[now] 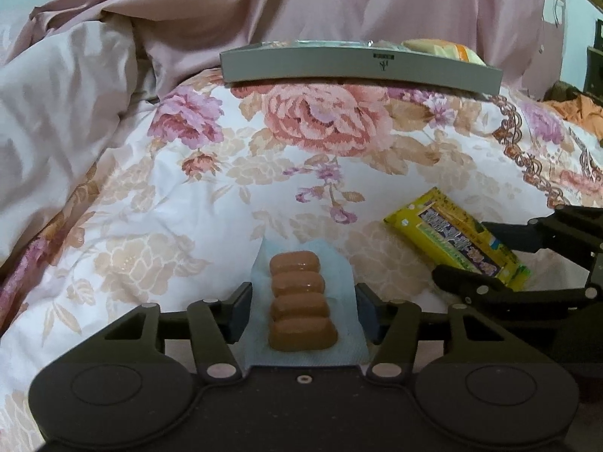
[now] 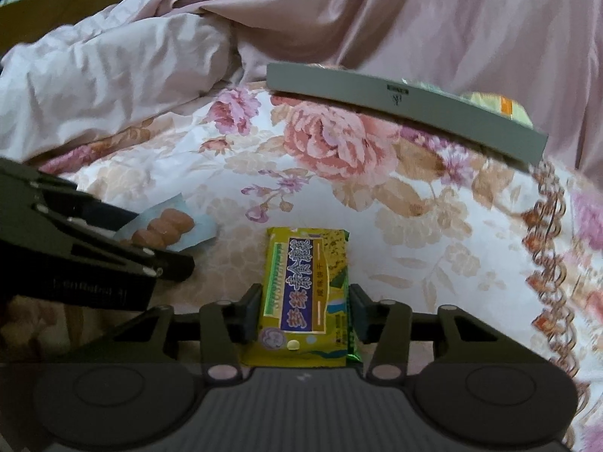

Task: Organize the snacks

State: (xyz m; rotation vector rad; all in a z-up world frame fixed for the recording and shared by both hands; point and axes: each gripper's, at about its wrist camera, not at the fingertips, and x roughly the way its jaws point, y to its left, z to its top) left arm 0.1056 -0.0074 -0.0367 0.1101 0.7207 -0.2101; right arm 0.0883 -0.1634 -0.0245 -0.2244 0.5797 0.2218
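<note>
The left gripper (image 1: 303, 303) sits at the bottom centre of the left wrist view with its jaws narrowed onto the sides of a sausage pack (image 1: 302, 310), a clear blue-edged wrapper holding 4 brown links; the pads press the wrapper edges, so I read it as gripped. In the right wrist view the right gripper (image 2: 304, 310) likewise has its jaws drawn in against a yellow biscuit packet (image 2: 306, 293) with a dark blue label, lower centre of the frame, and appears to grip it.

Both snacks lie low over the floral quilt (image 1: 169, 203), side by side; whether they are lifted clear of it I cannot tell. The grey box (image 1: 361, 66) stands in the upper centre of both views, well apart from the grippers, with at least 1 pale yellow-orange snack bag (image 1: 444, 51) already showing over its rim at the right.

So the job looks partly done: some snacks are in the box, 2 are in hand, and both remain to be carried up and set inside. No other loose snacks show on the quilt.
</note>
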